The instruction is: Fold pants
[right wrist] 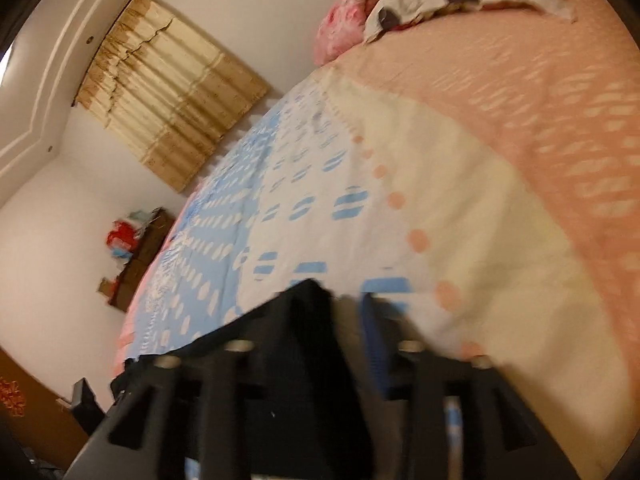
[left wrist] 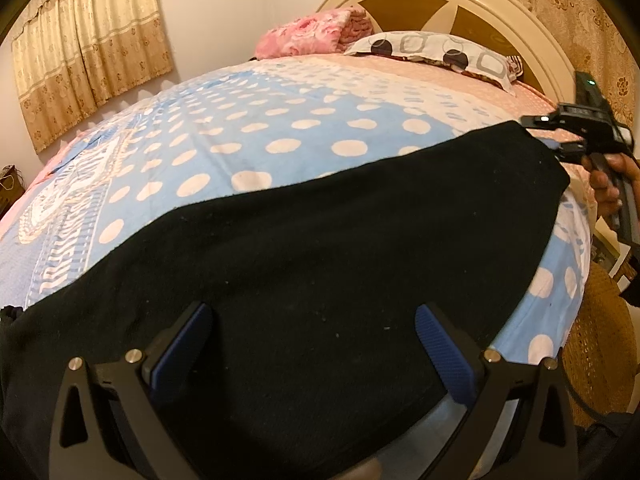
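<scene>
Black pants (left wrist: 320, 248) are seen spread over a bedspread (left wrist: 248, 128) patterned in light blue with white dots and pink bands, while a white pillow (left wrist: 436, 50) printed with grey squares and dark circles, a pink floral blanket (left wrist: 316, 32) and golden-beige curtains (left wrist: 92, 36) are shown behind.

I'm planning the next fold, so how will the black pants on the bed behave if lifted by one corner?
The black pants lie flat and follow the bedspread, so they are probably floppy and would drape from one corner. The cloth looks thick and matte, so the tongs' ribbed pads should hold without slipping. Being a broad panel, it may drag along the bed.
</scene>
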The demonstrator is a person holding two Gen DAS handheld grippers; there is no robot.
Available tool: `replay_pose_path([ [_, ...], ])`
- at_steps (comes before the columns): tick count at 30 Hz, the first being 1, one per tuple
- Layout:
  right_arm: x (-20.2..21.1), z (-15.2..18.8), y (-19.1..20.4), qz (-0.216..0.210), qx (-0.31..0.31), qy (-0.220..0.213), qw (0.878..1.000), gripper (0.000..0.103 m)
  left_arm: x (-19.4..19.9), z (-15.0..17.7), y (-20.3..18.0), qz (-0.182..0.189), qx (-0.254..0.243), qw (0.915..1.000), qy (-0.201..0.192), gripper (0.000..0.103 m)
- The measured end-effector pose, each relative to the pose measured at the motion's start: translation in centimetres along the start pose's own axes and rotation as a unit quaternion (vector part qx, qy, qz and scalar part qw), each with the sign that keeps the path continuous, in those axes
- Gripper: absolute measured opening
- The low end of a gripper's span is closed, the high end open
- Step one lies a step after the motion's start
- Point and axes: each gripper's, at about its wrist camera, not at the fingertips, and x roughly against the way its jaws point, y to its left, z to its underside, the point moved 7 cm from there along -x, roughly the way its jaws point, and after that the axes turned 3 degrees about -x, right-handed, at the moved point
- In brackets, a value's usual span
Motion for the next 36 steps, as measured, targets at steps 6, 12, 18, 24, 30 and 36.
replay_pose_path([
  [6,1.4,2.4,-1.0,-0.011,-0.009,0.032,0.999,0.057,0.4,-0.9,0.4,0.029,0.047,0.9984,-0.013,0.103],
  [12,0.8,4.2,-0.4,-0.062,-0.014,0.055,0.996,0.057,-0.5,-0.8,0.0,-0.004,0.022,0.9997,-0.012,0.103],
  [18,-0.9,3.6,1.0,-0.072,0.020,0.041,0.996,0.048,-0.6,-0.8,0.1,-0.009,0.020,0.9996,-0.016,0.103],
  [24,-1.5,5.4,2.5,-0.079,0.032,0.065,0.994,0.011,-0.8,-0.8,0.0,-0.010,0.021,0.9995,-0.020,0.103],
  [30,0.9,5.0,5.5,-0.075,0.035,0.017,0.996,0.010,-0.1,-0.5,0.6,0.003,0.044,0.9989,-0.017,0.103],
  [36,2.2,5.3,13.7,-0.129,0.081,0.010,0.988,0.010,1.2,0.3,2.3,0.003,0.075,0.9971,-0.012,0.103],
])
